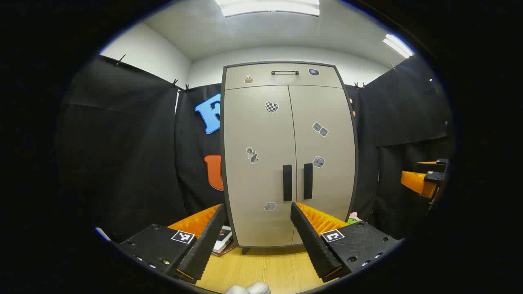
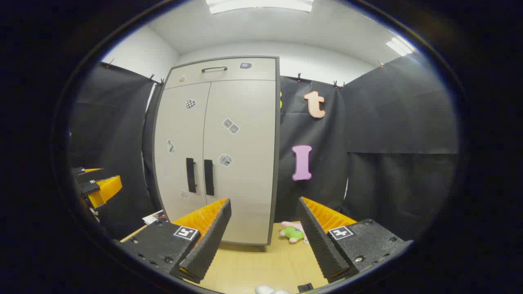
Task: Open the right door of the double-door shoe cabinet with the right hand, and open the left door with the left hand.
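The cabinet (image 1: 286, 155) stands ahead, both doors closed. Both claws hang spread and empty, away from it. The right claw (image 2: 263, 228) should go to the right handle (image 2: 208, 177), pinch it, then pull gently. The left claw (image 1: 257, 237) takes the left handle (image 1: 287, 182).

Both grippers are showing ribbed wedge-shaped fingers on black blocks with screws: the left gripper (image 1: 257, 237) and right gripper (image 2: 263, 237) each are wearing square black-and-white markers on both mounts.
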Demonstrator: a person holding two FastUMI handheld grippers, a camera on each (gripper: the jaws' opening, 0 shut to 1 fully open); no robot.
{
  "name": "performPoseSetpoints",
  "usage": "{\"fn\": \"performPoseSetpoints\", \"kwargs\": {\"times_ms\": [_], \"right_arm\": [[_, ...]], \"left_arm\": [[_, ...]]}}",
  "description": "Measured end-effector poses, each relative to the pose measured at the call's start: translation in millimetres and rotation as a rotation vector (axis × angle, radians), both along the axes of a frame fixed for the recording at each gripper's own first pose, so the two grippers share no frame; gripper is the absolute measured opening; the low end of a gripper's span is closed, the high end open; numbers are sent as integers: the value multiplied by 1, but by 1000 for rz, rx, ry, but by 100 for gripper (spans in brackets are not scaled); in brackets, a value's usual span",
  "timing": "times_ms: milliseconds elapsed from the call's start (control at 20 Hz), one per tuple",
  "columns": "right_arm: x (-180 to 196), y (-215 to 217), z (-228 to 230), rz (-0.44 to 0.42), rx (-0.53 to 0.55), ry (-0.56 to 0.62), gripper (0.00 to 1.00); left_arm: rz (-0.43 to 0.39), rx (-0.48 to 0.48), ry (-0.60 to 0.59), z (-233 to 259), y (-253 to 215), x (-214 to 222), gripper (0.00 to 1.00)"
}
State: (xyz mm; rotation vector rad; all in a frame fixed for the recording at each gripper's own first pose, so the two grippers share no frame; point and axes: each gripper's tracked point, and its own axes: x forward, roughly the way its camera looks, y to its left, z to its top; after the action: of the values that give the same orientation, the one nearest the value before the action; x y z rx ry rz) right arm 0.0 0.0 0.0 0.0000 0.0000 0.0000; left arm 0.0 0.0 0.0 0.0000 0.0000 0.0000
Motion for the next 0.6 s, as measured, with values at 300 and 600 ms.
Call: {"fn": "performPoseSetpoints", "kwargs": {"times_ms": [300,600], "right_arm": [[1,-2,-2,-6,-2,9,99],[6,0,-6,-12,-1,21,99]], "left_arm": [[-4,0,0,-1,-3,-2,96],[2,0,-4,-2,-2,-4,96]]}}
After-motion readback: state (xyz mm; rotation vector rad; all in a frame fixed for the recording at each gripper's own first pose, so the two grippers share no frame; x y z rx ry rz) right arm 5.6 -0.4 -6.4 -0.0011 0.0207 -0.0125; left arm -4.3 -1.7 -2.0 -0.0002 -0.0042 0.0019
